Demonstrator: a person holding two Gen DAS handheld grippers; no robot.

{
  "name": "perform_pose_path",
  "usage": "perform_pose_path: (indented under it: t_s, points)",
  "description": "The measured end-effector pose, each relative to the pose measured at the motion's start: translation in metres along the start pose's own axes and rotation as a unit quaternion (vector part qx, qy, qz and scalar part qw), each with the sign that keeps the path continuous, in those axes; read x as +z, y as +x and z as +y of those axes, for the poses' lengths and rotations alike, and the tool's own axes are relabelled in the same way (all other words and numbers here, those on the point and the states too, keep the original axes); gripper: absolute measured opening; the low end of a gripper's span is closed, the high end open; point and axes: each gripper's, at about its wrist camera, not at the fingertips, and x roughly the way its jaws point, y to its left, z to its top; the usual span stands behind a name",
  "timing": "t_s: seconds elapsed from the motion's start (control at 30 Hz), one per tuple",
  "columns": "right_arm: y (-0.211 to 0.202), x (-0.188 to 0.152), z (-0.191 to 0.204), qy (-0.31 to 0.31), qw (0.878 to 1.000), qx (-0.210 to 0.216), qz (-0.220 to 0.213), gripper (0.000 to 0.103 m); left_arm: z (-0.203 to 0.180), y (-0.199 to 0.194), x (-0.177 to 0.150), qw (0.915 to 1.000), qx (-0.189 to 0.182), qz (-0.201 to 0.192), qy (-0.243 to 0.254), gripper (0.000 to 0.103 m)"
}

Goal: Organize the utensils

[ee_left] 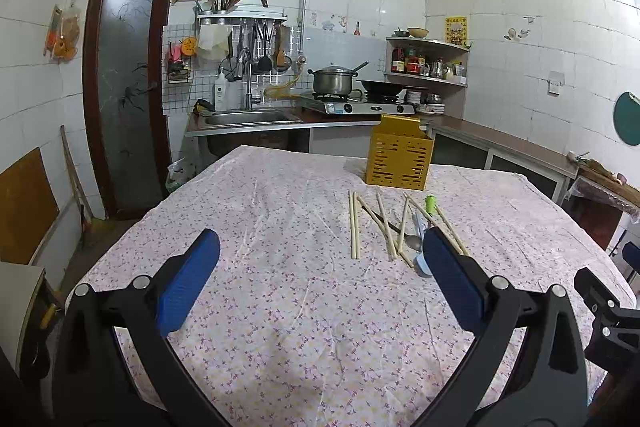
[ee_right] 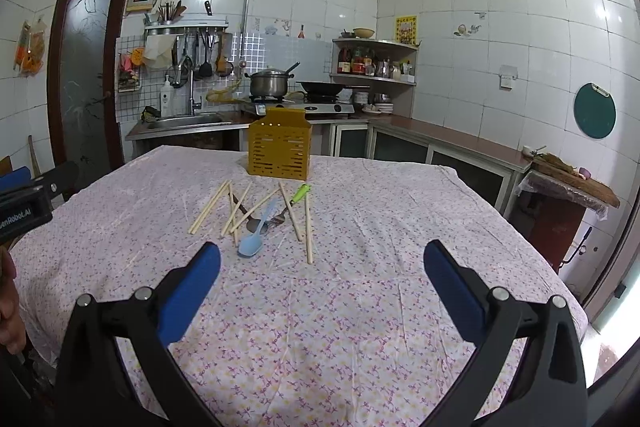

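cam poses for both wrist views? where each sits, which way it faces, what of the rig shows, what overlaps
Left wrist: on the left gripper, low over the table's near edge, facing the kitchen wall; utensils lie ahead-right; the right gripper's body shows at the right edge.
Right wrist: on the right gripper, same heading; utensils lie ahead-left; the left gripper's body and a hand show at the left edge.
Shared: yellow holder, chopsticks, blue spoon, floral tablecloth.
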Motion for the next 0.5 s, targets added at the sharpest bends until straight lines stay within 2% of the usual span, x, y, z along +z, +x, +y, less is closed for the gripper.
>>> perform_pose_path:
  t_s: [0.5]
  points:
    - [0.016,0.002,-0.014,0.03,1.0,0.003,0.01,0.099,-0.012,0.019,0.002,0.9996,0.002,0.013,0.023,0.098]
